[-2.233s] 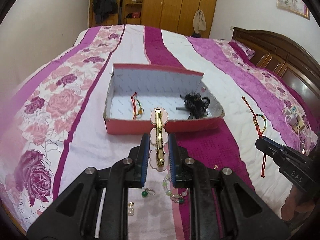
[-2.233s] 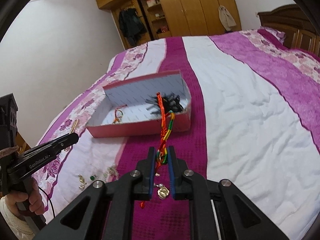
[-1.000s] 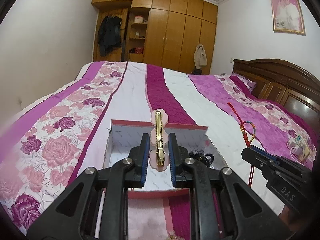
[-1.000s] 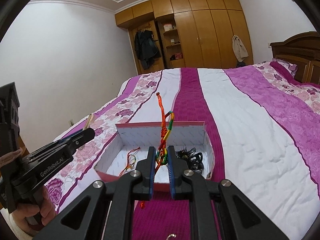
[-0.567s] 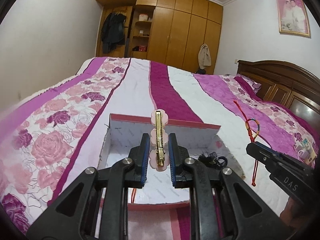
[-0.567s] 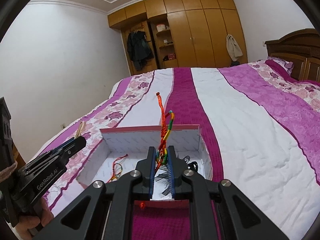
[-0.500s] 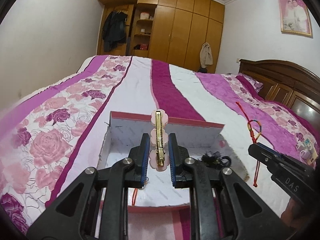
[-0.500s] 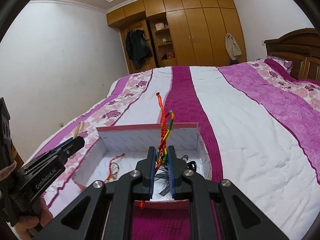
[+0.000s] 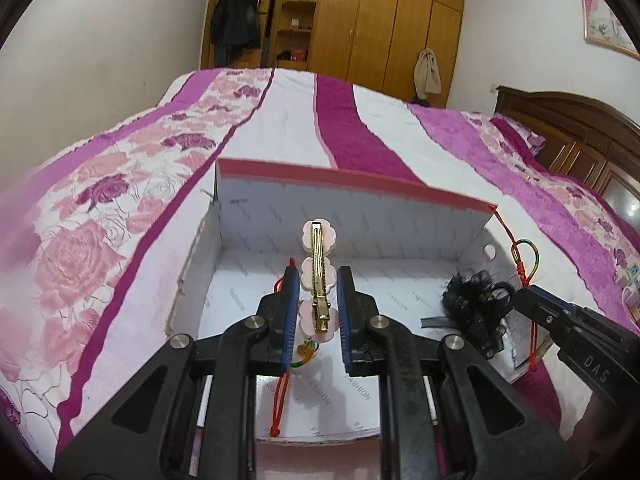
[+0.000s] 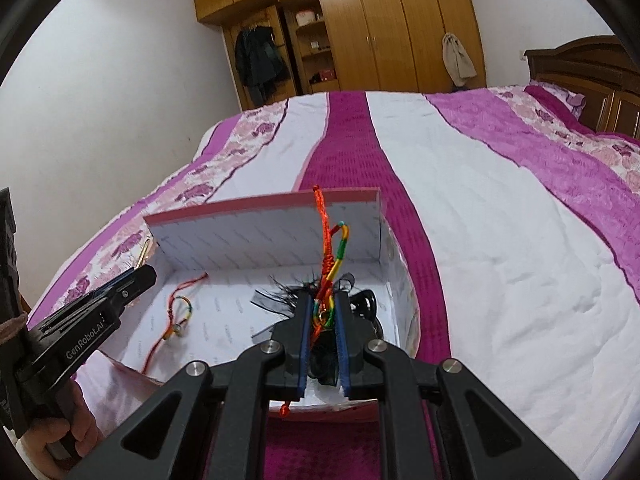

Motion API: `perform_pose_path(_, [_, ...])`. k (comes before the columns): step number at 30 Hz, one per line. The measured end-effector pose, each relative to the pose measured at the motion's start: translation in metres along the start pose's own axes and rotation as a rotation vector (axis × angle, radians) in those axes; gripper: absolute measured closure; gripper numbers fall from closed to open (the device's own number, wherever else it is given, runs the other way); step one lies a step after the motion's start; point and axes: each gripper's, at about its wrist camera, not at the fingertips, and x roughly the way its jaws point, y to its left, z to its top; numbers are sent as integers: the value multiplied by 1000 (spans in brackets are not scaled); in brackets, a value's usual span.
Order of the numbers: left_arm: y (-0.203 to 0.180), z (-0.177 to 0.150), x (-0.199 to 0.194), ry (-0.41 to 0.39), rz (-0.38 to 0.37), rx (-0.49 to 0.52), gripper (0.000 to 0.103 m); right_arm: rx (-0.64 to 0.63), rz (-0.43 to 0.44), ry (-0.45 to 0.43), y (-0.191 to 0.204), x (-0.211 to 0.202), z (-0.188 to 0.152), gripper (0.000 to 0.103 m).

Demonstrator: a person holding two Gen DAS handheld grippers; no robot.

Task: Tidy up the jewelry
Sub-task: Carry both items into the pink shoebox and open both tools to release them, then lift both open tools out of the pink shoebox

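A pink box [image 9: 352,178] with a white lining lies open on the bed. My left gripper [image 9: 318,300] is shut on a gold hair clip with pink flowers [image 9: 318,268], held over the box's left half. My right gripper [image 10: 323,312] is shut on a red multicoloured cord bracelet [image 10: 332,256], held over the box's [image 10: 260,210] right half. In the box lie a second red cord bracelet [image 10: 176,316] and a black feathery hair piece [image 9: 476,308]. The right gripper also shows in the left wrist view [image 9: 524,300], and the left gripper in the right wrist view [image 10: 146,276].
The bed has a quilt with pink, white and purple stripes [image 10: 500,220]. A wooden headboard [image 9: 580,128] stands at the right. A wooden wardrobe [image 10: 384,32] stands against the far wall.
Both grippers have moved forward and down over the box, each still holding its piece. The box now fills the lower middle of both views.
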Motion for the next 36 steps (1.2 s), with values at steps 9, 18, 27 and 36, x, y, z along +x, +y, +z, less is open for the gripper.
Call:
perform_pose_path(9, [-1,-2,9,60,-1,-5,73,31,11,80,-6,19,-6,86])
perform_pose_path(18, [-4,2,1,68,-5,6,61,35,9,94,-3,16,-5,62])
perform_pose_path(27, [-7,10,-28,35,-8,18,61,25,35,34,5,-11,4,52])
perform_pose_path(36, [-10,13,-65,15,-9,42,61,12,51,-22,17,-51,9,49])
